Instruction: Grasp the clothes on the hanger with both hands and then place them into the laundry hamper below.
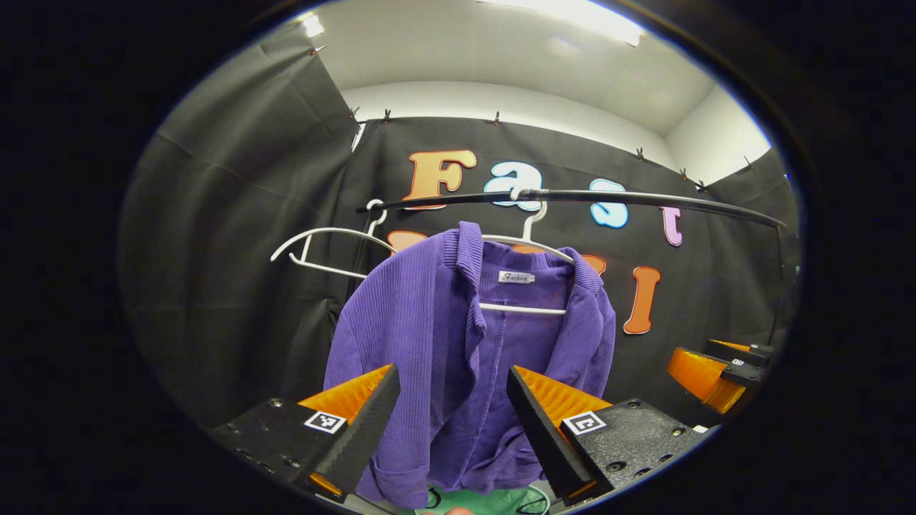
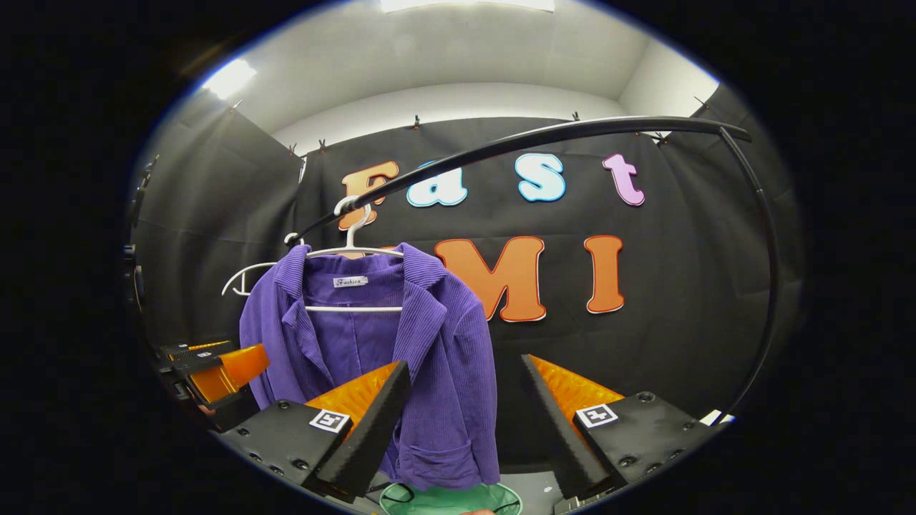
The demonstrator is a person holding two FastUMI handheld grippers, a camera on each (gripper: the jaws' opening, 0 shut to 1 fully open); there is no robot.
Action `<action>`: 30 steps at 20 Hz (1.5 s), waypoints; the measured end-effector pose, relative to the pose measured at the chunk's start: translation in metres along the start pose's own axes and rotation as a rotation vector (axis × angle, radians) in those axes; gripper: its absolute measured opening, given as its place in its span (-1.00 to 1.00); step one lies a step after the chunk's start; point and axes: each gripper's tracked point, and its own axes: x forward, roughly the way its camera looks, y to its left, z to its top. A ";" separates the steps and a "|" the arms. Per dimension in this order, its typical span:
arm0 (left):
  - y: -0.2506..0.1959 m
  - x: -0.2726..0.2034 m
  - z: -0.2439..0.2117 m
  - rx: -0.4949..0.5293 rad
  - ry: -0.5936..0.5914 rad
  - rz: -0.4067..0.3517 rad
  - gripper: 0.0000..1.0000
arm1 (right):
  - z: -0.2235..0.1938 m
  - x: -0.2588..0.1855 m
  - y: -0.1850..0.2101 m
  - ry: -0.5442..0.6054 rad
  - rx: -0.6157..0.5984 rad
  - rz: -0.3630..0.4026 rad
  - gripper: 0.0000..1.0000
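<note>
A purple ribbed jacket (image 1: 444,343) hangs on a white hanger (image 1: 526,309) from a black rail (image 1: 572,197). In the left gripper view my left gripper (image 1: 452,383) stands open just in front of the jacket, nothing between its fingers. In the right gripper view the same jacket (image 2: 429,357) hangs left of centre, and my right gripper (image 2: 465,375) is open beside its right sleeve, apart from it. The green hamper (image 2: 451,499) shows its rim below the jacket, and the hamper (image 1: 494,501) peeks under the hem. The right gripper (image 1: 719,372) appears far right; the left gripper (image 2: 215,368) appears far left.
An empty white hanger (image 1: 322,247) hangs on the rail left of the jacket. The rail (image 2: 758,214) bends down into a post at the right. Black cloth walls close in the booth behind and on both sides.
</note>
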 end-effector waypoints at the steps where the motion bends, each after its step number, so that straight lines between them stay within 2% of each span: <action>1: 0.003 0.001 0.000 0.008 0.001 -0.004 0.90 | -0.002 0.001 0.004 0.007 0.004 -0.004 0.98; 2: 0.007 0.002 0.001 0.014 -0.002 -0.004 0.90 | -0.006 0.003 0.007 0.013 0.011 -0.004 0.89; 3: 0.010 0.003 0.002 0.018 -0.009 -0.001 0.90 | -0.005 0.003 0.010 0.011 0.019 -0.003 0.98; 4: 0.013 0.004 0.004 0.021 -0.016 0.001 0.97 | -0.005 0.004 0.013 0.007 0.024 -0.006 0.98; 6: 0.018 0.005 0.006 0.024 -0.022 0.000 0.90 | -0.004 0.007 0.017 -0.001 0.022 -0.008 0.98; 7: 0.021 0.005 0.007 0.024 -0.025 -0.001 0.90 | -0.005 0.009 0.019 -0.003 0.018 -0.008 0.87; 8: 0.023 0.004 0.008 0.023 -0.030 -0.004 0.90 | -0.005 0.012 0.021 -0.002 0.014 -0.008 0.98; 9: 0.025 0.003 0.010 0.020 -0.042 -0.011 0.90 | -0.005 0.013 0.023 -0.001 0.011 -0.011 1.00; 10: 0.027 0.003 0.012 0.015 -0.051 -0.019 0.90 | -0.006 0.014 0.024 0.000 0.010 -0.014 0.89; 11: 0.028 0.003 0.012 0.012 -0.055 -0.027 0.90 | -0.008 0.016 0.026 0.001 0.011 -0.015 0.98; 12: 0.030 0.004 0.012 0.016 -0.053 -0.028 0.83 | -0.010 0.019 0.027 0.004 0.013 -0.016 0.98; 13: 0.033 0.003 0.011 0.023 -0.049 -0.026 0.90 | -0.013 0.021 0.028 0.010 0.014 -0.016 0.99; 14: 0.036 0.004 0.011 0.026 -0.047 -0.023 0.83 | -0.016 0.024 0.029 0.017 0.015 -0.016 0.99; 15: 0.038 0.003 0.012 0.024 -0.048 -0.023 0.83 | -0.018 0.026 0.030 0.023 0.018 -0.017 0.89; 16: 0.039 0.003 0.011 0.018 -0.048 -0.025 0.83 | -0.019 0.028 0.030 0.023 0.018 -0.020 0.98; 17: 0.041 0.003 0.009 0.014 -0.043 -0.026 0.83 | -0.020 0.032 0.029 0.020 0.014 -0.024 0.99; 26: 0.061 0.001 0.006 0.032 -0.031 -0.012 0.83 | -0.033 0.066 0.033 0.027 0.001 -0.031 0.98; 30: 0.061 -0.001 0.004 0.017 -0.026 -0.012 0.83 | -0.054 0.084 0.041 0.075 0.011 -0.008 0.99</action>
